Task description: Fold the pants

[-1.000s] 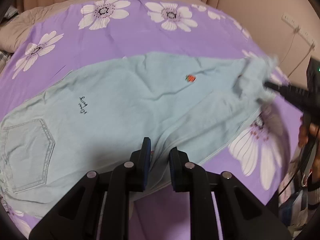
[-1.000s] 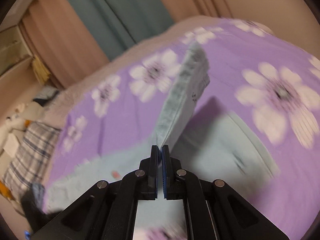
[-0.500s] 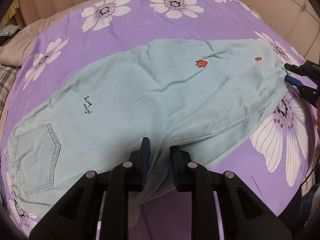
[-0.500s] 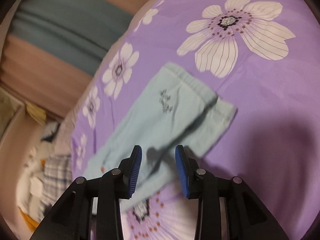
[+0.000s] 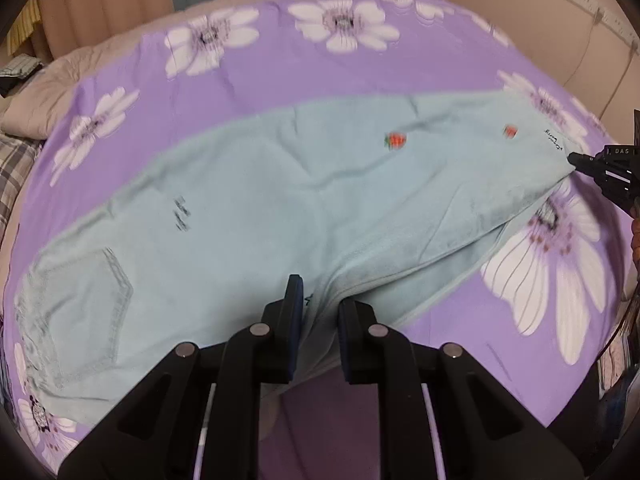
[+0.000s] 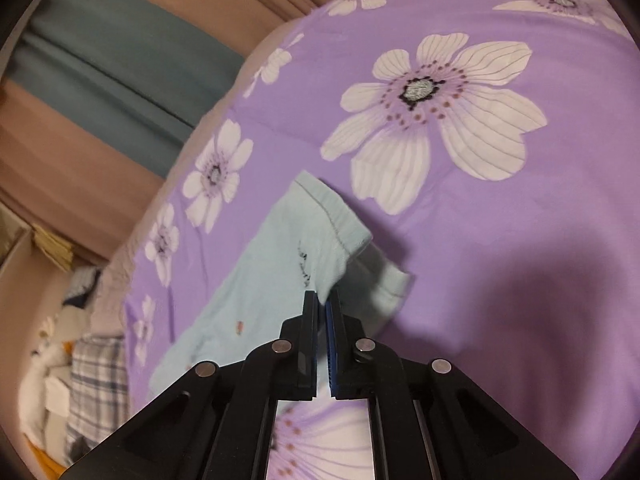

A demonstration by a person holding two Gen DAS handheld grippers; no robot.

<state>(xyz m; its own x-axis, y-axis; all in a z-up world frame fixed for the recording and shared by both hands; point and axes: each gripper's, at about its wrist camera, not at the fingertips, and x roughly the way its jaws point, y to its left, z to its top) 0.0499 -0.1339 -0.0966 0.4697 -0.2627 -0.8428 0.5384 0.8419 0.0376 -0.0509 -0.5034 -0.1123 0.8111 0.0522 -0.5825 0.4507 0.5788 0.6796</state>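
Pale blue pants [image 5: 280,208] lie flat across a purple flowered bedspread [image 5: 280,68], folded lengthwise, back pocket at the left, leg hems at the right. My left gripper [image 5: 319,300] is open, its fingers straddling a fold at the pants' near edge by the crotch. My right gripper [image 6: 323,300] is shut on the near corner of the upper leg hem [image 6: 320,236]. It also shows at the right edge of the left wrist view [image 5: 576,158], pinching that hem. The lower leg's hem [image 6: 394,280] lies beside it.
The bed ends at a beige headboard or wall [image 5: 520,12] on the right, with a cable and socket. A beige quilt [image 5: 40,92] and plaid pillow [image 6: 96,384] lie at the far left. Curtains [image 6: 100,80] hang behind.
My right gripper laid the lifted leg down and opened half a second ago, and has now shut on the hem corner. My left gripper has stayed open at the near edge.
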